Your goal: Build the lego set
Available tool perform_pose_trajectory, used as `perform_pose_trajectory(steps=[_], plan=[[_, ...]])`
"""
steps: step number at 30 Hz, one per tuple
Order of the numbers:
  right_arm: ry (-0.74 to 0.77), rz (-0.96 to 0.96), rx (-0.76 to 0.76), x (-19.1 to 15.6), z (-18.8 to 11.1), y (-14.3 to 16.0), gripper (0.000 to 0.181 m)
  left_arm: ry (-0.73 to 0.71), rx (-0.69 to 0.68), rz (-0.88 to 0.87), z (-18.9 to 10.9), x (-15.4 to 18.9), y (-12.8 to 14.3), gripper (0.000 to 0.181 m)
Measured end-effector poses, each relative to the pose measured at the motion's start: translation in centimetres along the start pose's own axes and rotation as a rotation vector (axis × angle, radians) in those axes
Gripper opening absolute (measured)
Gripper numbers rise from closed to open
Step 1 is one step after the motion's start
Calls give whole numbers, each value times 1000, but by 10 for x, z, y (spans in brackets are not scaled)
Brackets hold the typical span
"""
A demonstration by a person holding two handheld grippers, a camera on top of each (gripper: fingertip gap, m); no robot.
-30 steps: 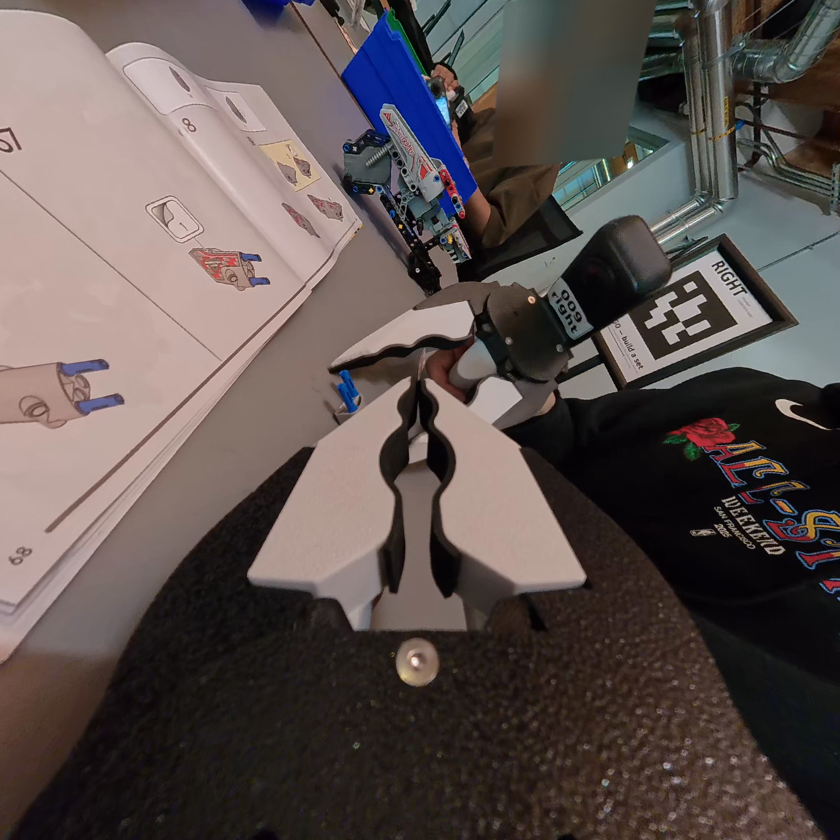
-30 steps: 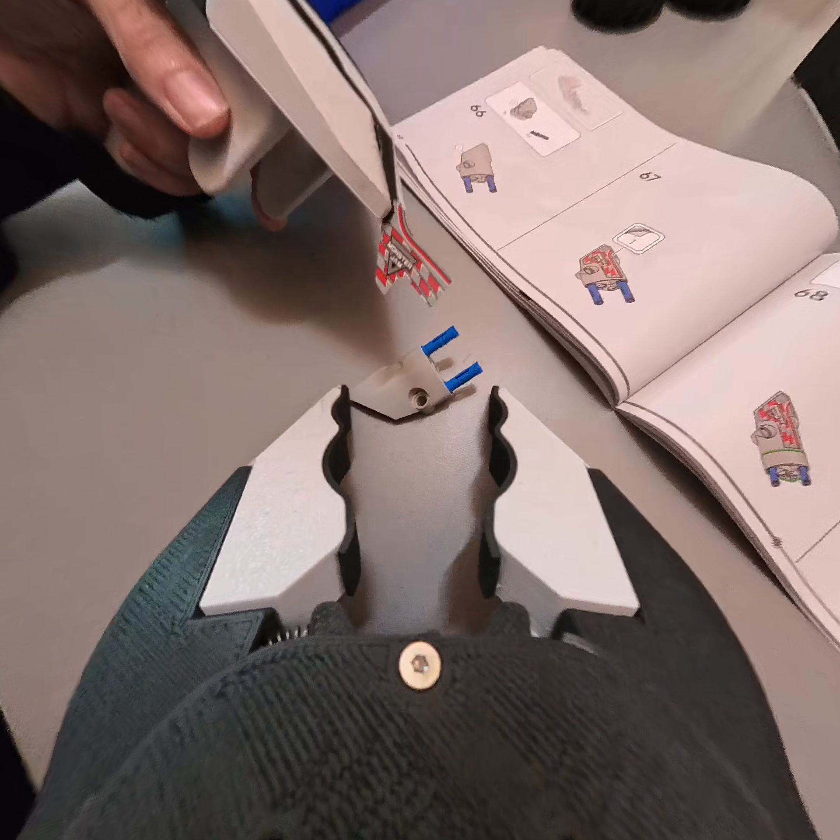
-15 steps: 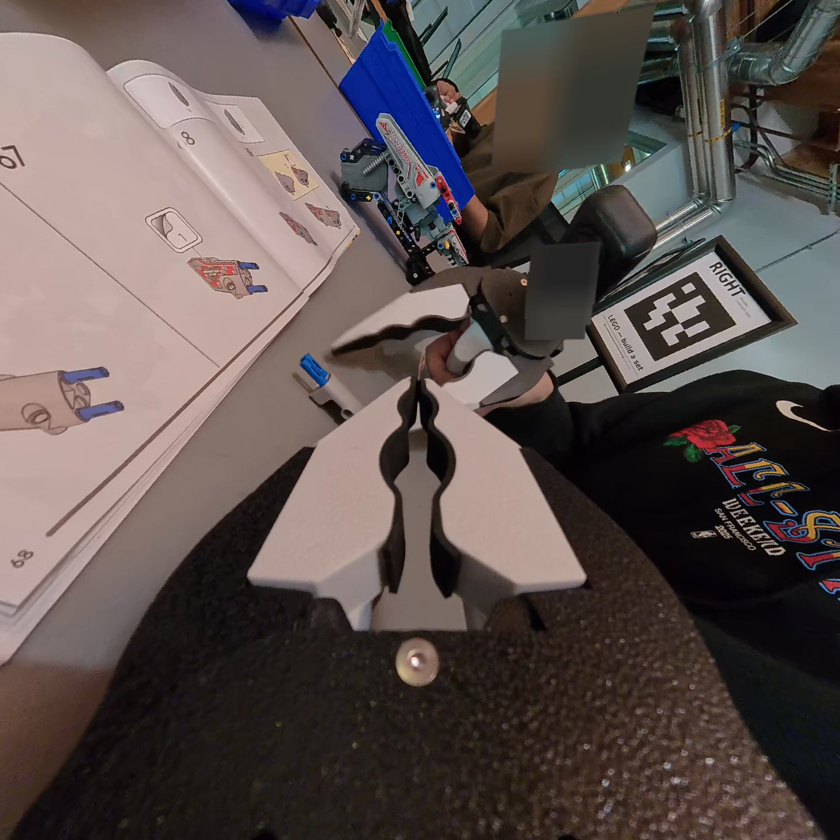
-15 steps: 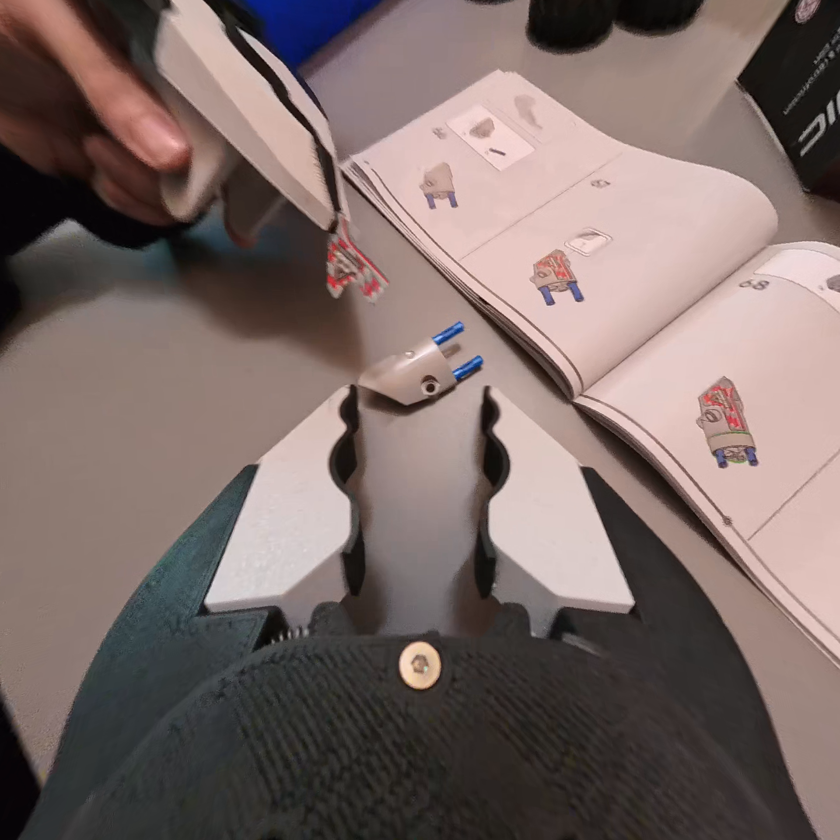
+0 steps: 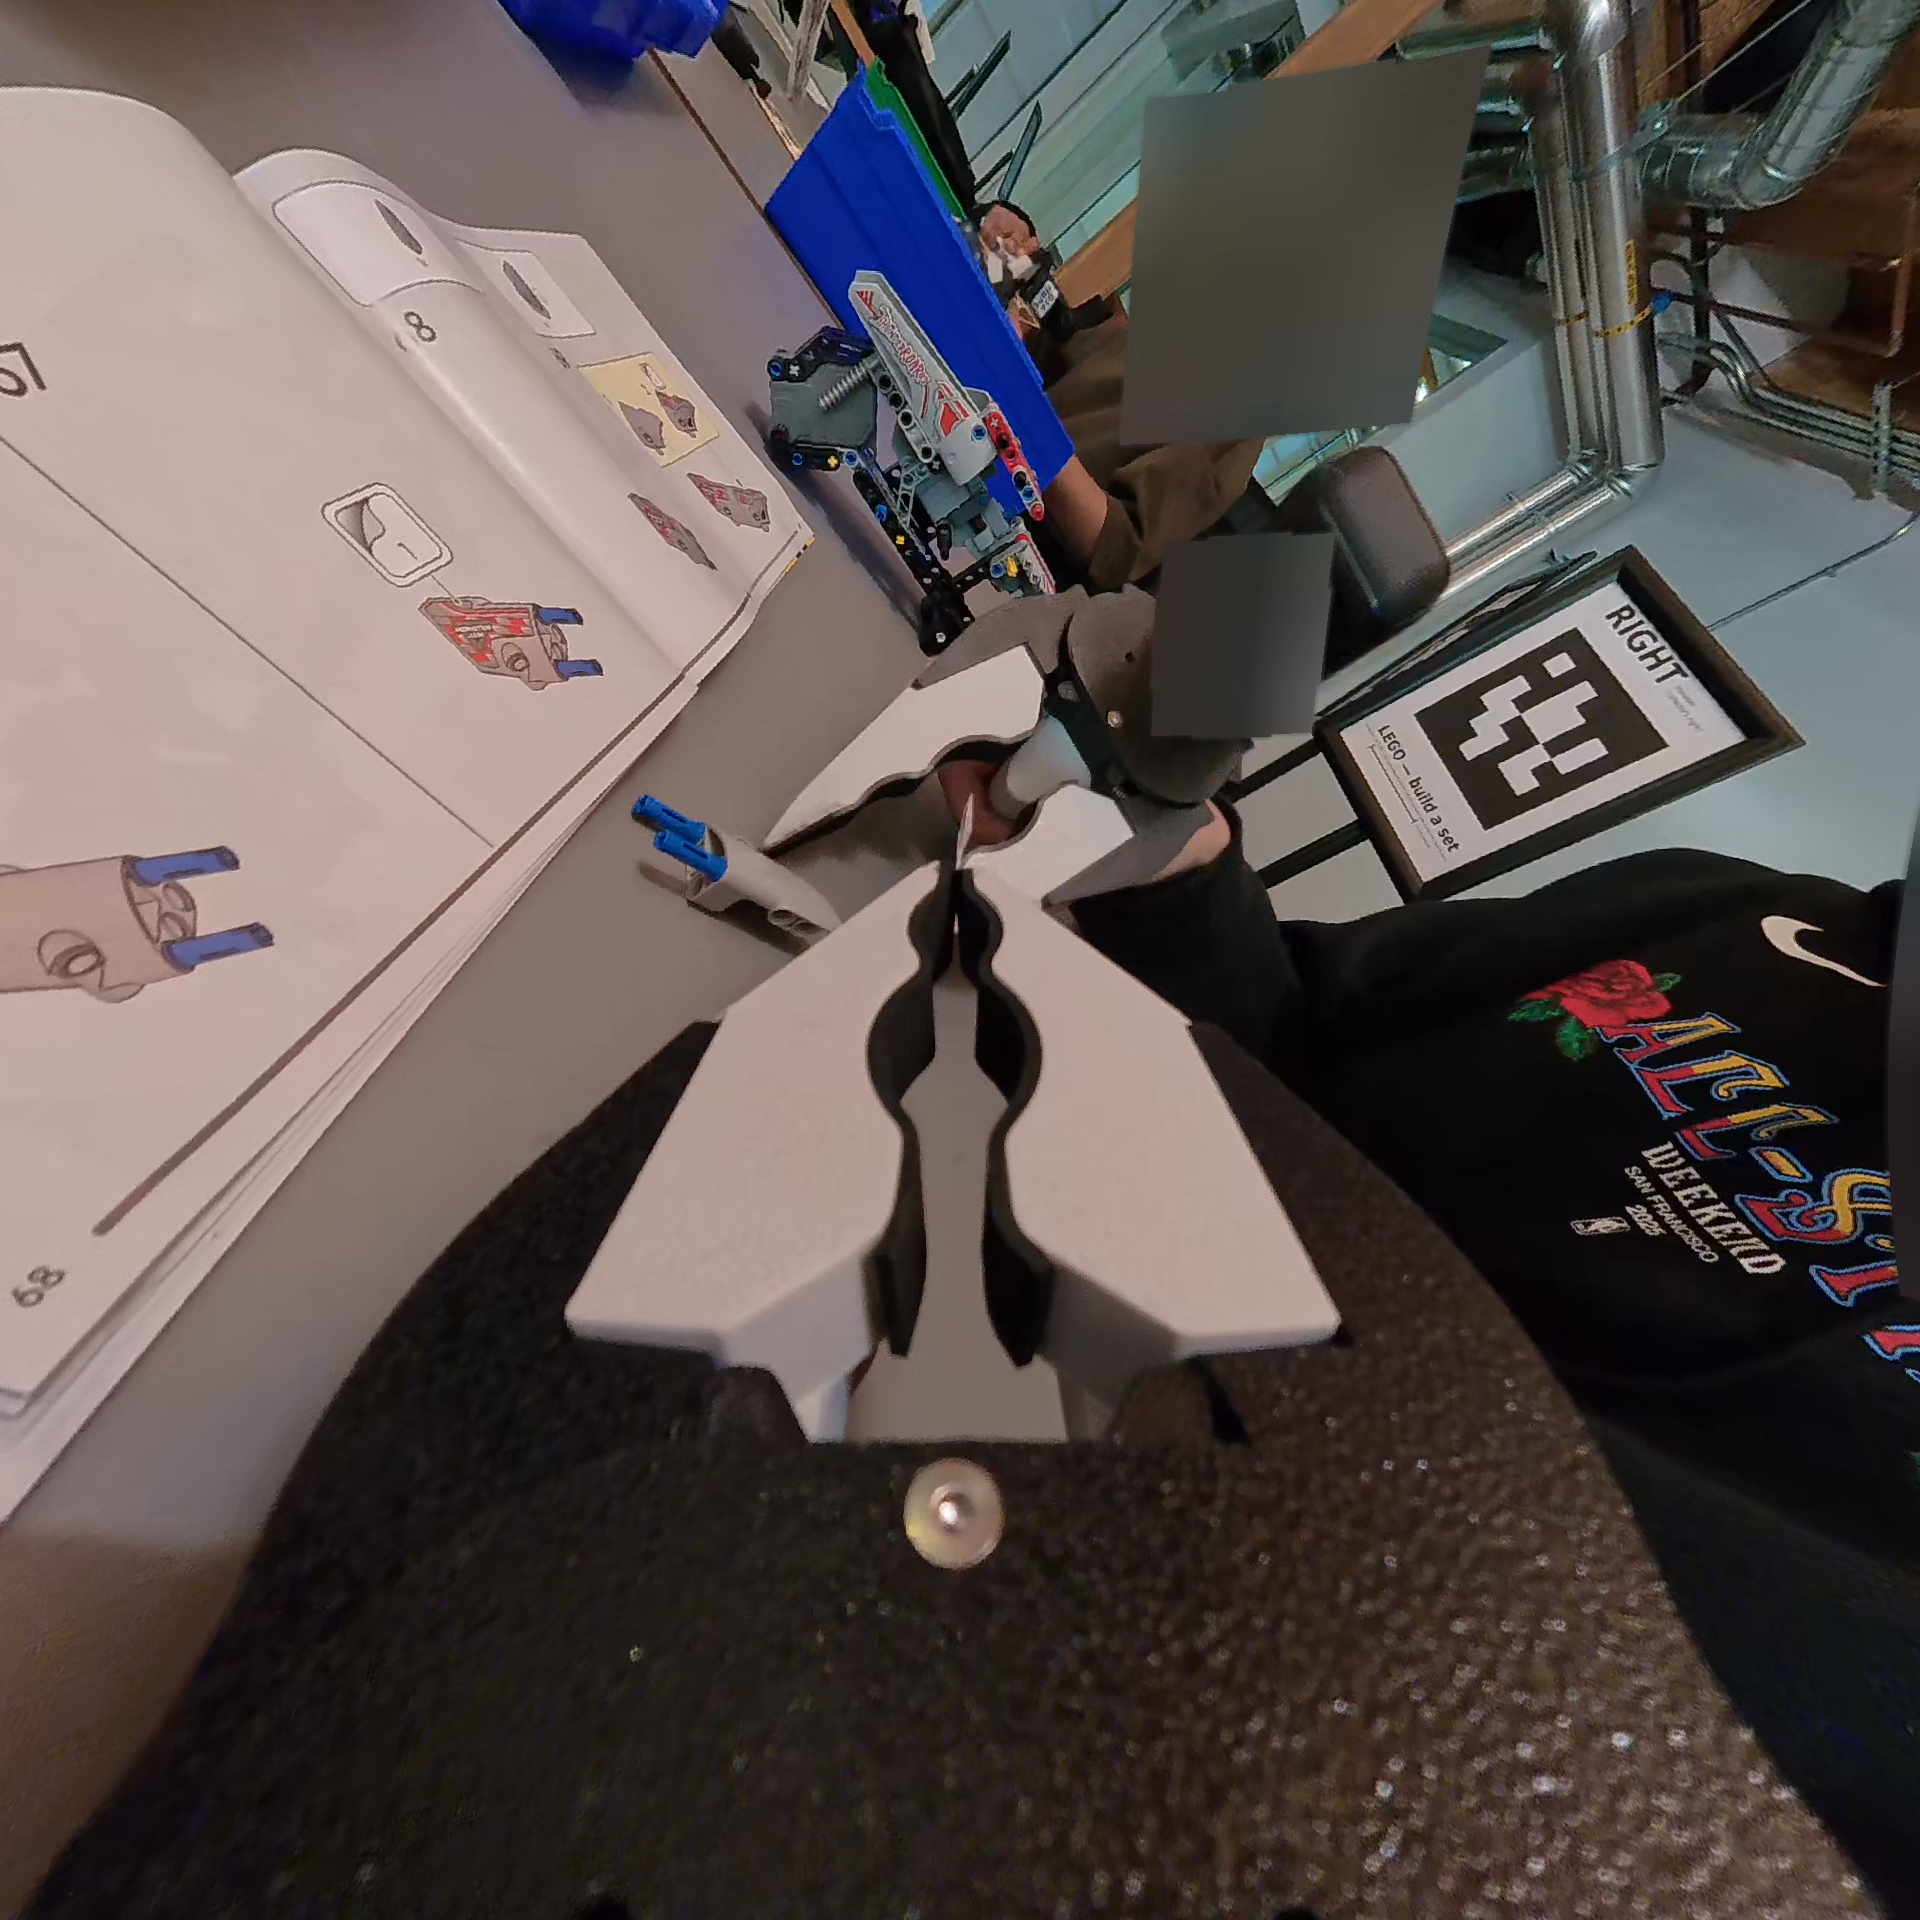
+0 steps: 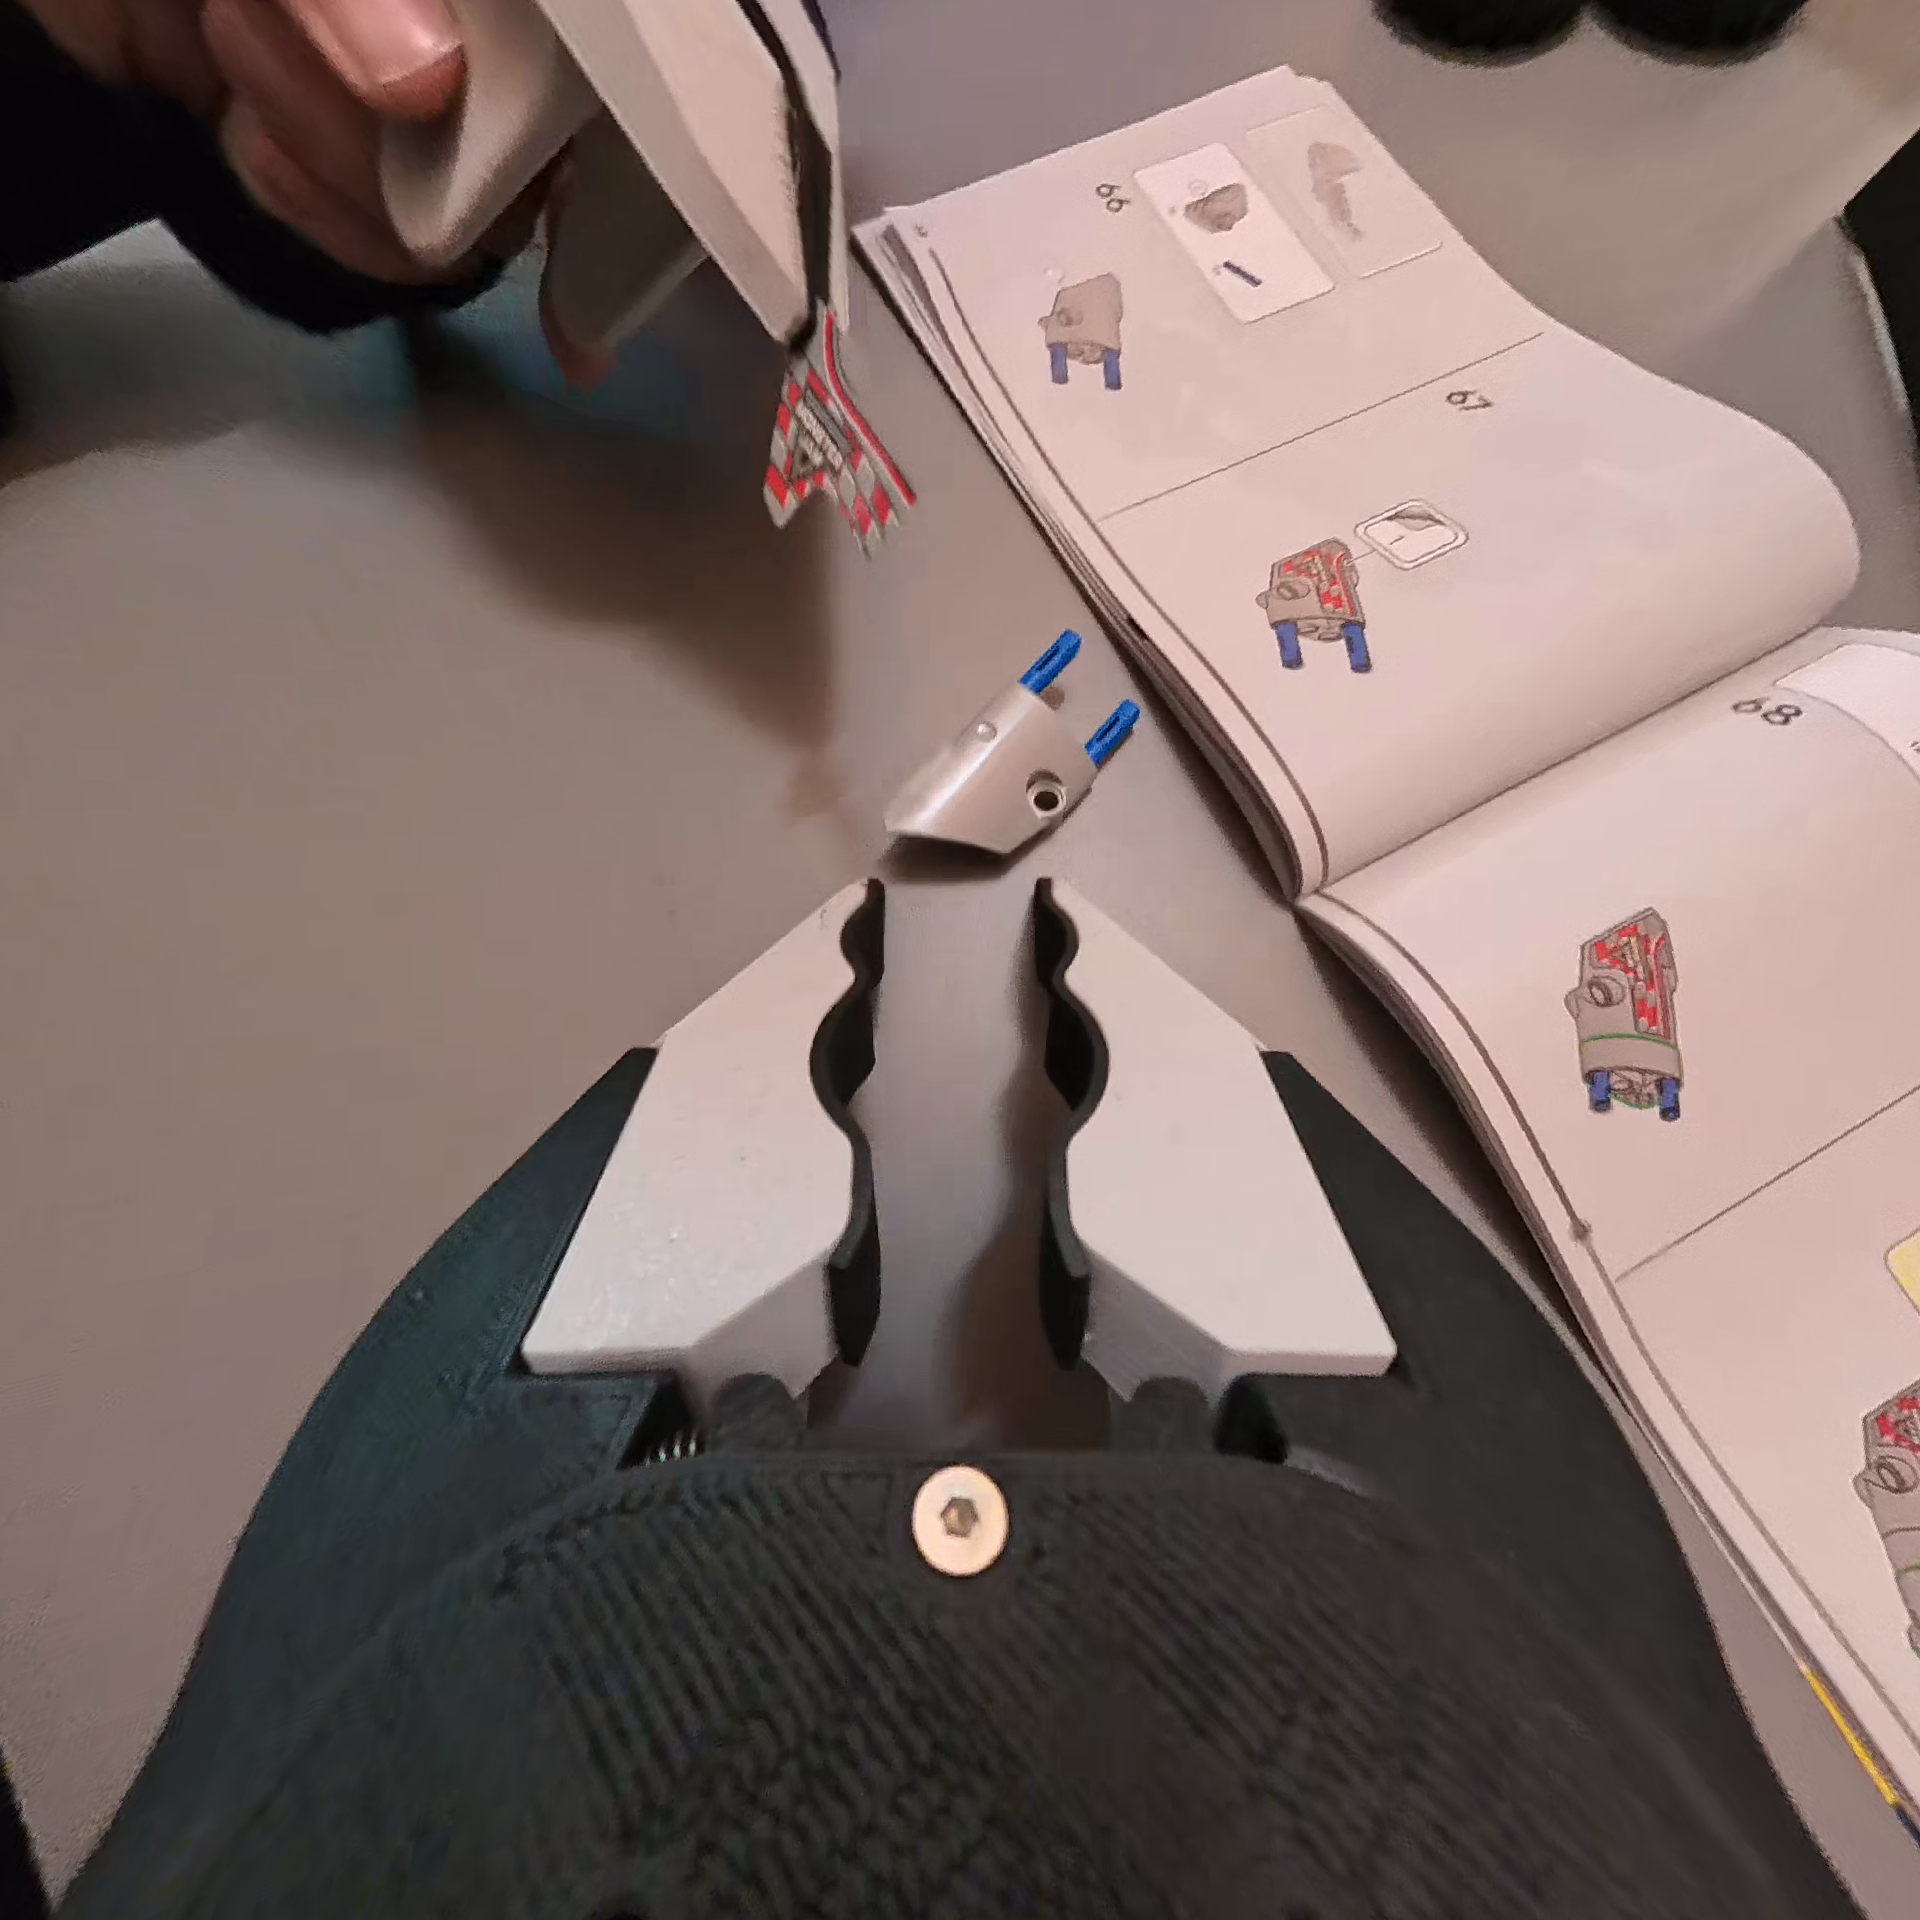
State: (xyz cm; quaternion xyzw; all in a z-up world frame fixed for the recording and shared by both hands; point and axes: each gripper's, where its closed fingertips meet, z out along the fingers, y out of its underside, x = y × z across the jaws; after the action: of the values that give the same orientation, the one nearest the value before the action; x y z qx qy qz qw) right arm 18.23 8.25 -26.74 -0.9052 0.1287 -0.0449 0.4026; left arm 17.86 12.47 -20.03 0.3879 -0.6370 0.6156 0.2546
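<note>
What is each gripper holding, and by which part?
Left gripper pinches the red-and-grey sticker by its top edge. Right gripper holds nothing.

Table: I see a plain grey matte tabletop [image 6: 364, 831].
On it: open white instruction booklet [image 6: 1507, 727]; small grey piece with two blue pins [image 6: 997, 769] just beside it.

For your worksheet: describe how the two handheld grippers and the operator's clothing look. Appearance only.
Left gripper: pale grey wedge fingers with wavy black inner pads, a speckled black body and a silver screw. Right gripper: the same fingers on a dark green ribbed body with a hex screw. The person wears a black sweatshirt with a colourful rose print.
</note>
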Motion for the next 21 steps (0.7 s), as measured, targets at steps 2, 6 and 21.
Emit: perform_pose_trajectory(steps=[2,6,21], plan=[[-25,53,6,2,-6,3,34,0,1,1,0,0,0,0],[-74,300,176,3,-11,-23,55,2,5,5,-1,1,-1,0],[132,105,21,10,15,-13,50,9,11,9,-1,3,-2,0]])
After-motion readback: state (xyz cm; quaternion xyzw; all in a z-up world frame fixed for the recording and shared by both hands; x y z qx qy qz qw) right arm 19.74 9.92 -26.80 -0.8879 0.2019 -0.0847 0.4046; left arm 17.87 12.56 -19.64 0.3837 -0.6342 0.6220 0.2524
